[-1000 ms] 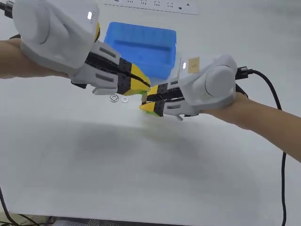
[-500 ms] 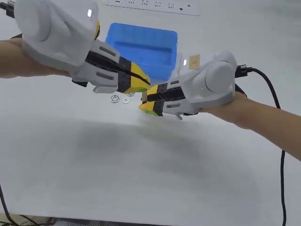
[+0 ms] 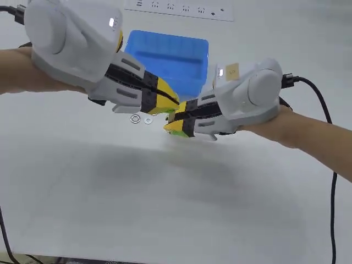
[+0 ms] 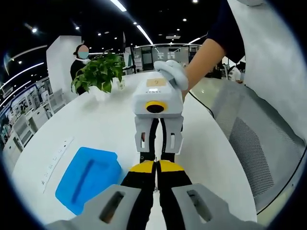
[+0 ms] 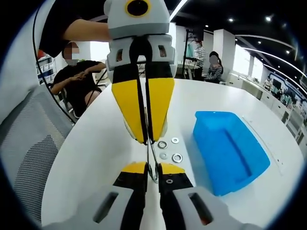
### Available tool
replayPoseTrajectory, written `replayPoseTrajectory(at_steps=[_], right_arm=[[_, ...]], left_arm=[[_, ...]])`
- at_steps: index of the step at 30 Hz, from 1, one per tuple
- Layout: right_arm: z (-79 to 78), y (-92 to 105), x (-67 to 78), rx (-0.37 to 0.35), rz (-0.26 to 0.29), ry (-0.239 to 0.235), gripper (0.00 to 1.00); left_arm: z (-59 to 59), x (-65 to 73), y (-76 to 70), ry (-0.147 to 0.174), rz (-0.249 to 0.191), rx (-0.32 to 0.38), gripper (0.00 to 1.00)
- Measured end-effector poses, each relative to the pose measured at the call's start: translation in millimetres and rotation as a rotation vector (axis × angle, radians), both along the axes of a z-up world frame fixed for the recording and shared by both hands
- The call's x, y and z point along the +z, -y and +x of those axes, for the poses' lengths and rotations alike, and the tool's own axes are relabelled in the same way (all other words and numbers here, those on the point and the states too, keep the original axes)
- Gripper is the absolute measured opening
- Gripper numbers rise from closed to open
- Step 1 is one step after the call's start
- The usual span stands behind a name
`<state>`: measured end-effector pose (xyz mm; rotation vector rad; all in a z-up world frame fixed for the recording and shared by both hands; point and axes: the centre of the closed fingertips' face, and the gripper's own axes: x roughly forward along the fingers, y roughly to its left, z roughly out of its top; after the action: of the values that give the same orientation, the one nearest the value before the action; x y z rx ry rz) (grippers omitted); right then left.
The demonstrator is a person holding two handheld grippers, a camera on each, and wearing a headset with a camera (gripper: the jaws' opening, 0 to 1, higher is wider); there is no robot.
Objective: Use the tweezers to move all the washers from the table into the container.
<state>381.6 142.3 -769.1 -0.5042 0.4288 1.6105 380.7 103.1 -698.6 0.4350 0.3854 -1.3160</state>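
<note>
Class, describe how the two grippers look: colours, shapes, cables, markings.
Both the left gripper and right gripper have rounded white bodies, black-and-grey finger sections and yellow jaw tips. A black cable leaves the right one, which carries a tan label.

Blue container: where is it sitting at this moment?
In the head view, the blue container sits on the table at upper centre, just behind the left tool, with the washers nearer the camera.

The white tabletop (image 3: 165, 198) carries a blue container (image 3: 170, 55) toward its far edge, small washers (image 3: 141, 119) lying just nearer, and a power strip (image 3: 176, 8) along that far edge.
</note>
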Motion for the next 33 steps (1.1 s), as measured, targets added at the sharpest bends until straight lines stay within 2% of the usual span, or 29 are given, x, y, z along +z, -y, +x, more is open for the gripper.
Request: replayPoseTrajectory(at_steps=[1,2,3,4,6,11,14,18,21,22,23,24,26,29,33], right_arm=[[0.1,-0.1,-0.2,0.003,0.003,0.002,0.08],[0.4,-0.5,0.0,0.008,0.004,0.011,0.08],[0.8,-0.6,-0.1,0.011,0.004,0.017,0.08],[0.6,-0.6,-0.1,0.013,0.005,0.02,0.08],[0.6,-0.5,-0.1,0.011,0.007,0.021,0.08],[1.5,-2.0,0.2,0.0,0.01,0.023,0.08],[1.8,-2.3,0.4,-0.009,0.015,0.014,0.08],[0.8,-1.7,0.5,-0.014,0.015,0.012,0.08],[-0.3,-0.6,0.8,-0.015,0.008,0.015,0.08],[-1.1,-0.3,1.7,-0.015,0.008,0.012,0.08],[-1.8,-0.2,2.5,-0.014,0.009,0.011,0.08],[-3.0,0.0,4.0,-0.01,0.008,0.012,0.08],[-4.2,0.4,6.4,-0.003,0.006,0.014,0.08],[-3.6,0.3,13.4,-0.013,0.022,0.004,0.08],[-1.3,0.1,23.9,-0.03,0.041,0.003,0.08]], left_arm=[[0.1,0.1,0.3,-0.003,0.001,0.002,0.04],[1.7,0.2,0.3,0.04,0.02,-0.018,0.05],[1.4,-0.3,0.6,0.044,0.026,-0.018,0.05],[0.6,-0.7,1.3,0.027,0.024,-0.011,0.05],[1.6,-0.5,1.1,0.026,0.021,-0.007,0.05],[1.5,-3.0,-2.1,-0.019,0.026,0.027,0.09],[1.9,-4.5,-5.7,-0.021,0.036,0.047,0.19],[2.3,3.2,-11.7,-0.015,0.004,0.088,0.2],[3.6,5.9,-17.5,-0.008,-0.001,0.133,0.26],[1.6,7.6,-18.4,-0.023,-0.017,0.152,0.28],[-2.2,7.2,-19.9,-0.071,-0.043,0.165,0.31],[-5.2,5.2,-24.7,-0.092,-0.046,0.166,0.32],[-7.0,2.7,-30.6,-0.078,-0.036,0.174,0.32],[-10.4,-4.3,-43.1,-0.092,-0.036,0.197,0.36],[-17.4,-2.2,-47.8,-0.057,-0.045,0.223,0.43]])
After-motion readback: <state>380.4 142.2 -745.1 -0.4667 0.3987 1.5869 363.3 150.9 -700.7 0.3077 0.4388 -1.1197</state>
